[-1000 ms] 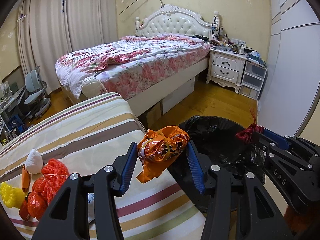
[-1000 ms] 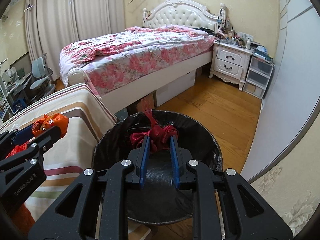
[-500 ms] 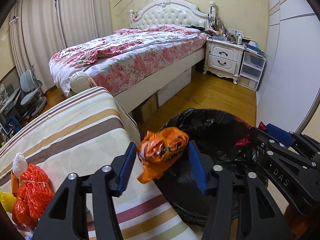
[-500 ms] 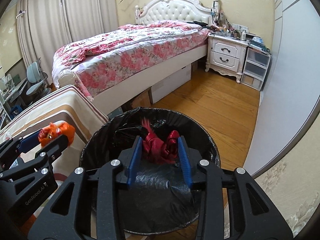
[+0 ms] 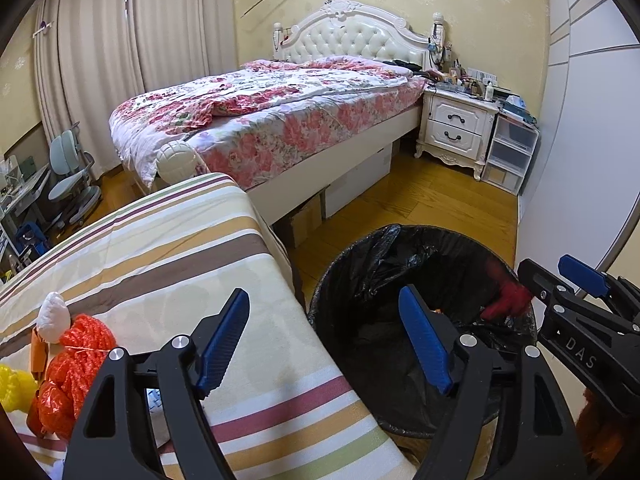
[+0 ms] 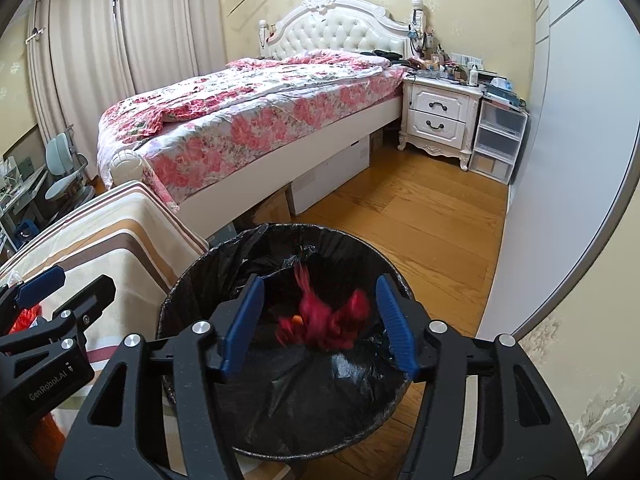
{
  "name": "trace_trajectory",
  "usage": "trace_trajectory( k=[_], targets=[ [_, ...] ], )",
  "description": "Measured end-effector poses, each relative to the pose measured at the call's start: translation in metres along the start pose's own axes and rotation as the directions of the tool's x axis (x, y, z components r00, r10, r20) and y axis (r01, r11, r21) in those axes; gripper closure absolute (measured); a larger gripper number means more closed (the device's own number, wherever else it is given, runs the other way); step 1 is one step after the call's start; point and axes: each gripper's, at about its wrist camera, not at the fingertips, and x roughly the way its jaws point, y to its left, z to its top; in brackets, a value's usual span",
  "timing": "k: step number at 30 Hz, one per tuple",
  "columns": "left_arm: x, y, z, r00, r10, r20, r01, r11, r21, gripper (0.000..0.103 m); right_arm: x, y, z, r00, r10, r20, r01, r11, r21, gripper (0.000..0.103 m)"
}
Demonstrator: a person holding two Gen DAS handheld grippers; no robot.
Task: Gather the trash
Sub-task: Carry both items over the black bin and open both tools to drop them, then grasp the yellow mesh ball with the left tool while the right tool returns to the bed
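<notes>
Black-lined bin – blurred red wrapper inside, both grippers' fingers just spreading, released

Red crumpled trash between the right gripper's parted jaws is motion-blurred, the bin's bottom is hidden, and the orange net bag left of the left gripper is partly hidden.

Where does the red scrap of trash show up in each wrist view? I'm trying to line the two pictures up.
Left wrist view: the red scrap is at the right, by the bin's far rim, just left of the right gripper.
Right wrist view: the red scrap is low in the middle, blurred, between the open jaws, over the bin.
Shared landmark: the black-lined bin.
</notes>
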Motion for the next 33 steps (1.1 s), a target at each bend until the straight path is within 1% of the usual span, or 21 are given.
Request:
trace_trajectory(
  k=[3,11,17,20,27,33],
  targets=[
    [-0.003,0.005,-0.001,1.0,0.005,0.002,-0.005,1.0,-0.009,0.027,-0.003,0.002,-0.001,1.0,-0.003,0.005,0.004,1.0,-0.004,0.037],
    [-0.013,0.021,-0.004,1.0,0.024,0.002,-0.024,0.999,-0.034,0.027,-0.01,0.009,-0.002,1.0,0.002,0.008,-0.002,1.0,-0.006,0.037],
    [-0.032,0.035,-0.013,0.999,0.052,0.005,-0.051,0.998,-0.047,0.027,-0.02,0.021,-0.006,1.0,0.015,0.003,-0.015,1.0,-0.015,0.035],
    [-0.042,0.045,-0.018,0.998,0.068,0.001,-0.068,0.996,-0.06,0.027,-0.026,0.029,-0.012,0.999,0.033,-0.007,-0.033,0.999,-0.014,0.035],
    [-0.067,0.073,-0.036,0.993,0.119,-0.001,-0.119,0.989,-0.082,0.027,-0.042,0.059,-0.028,0.996,0.087,-0.023,-0.089,0.995,-0.054,0.035],
    [-0.086,0.104,-0.05,0.982,0.19,-0.001,-0.189,0.976,-0.113,0.027,-0.052,0.096,-0.035,0.987,0.155,-0.033,-0.157,0.983,-0.097,0.035]
  ],
)
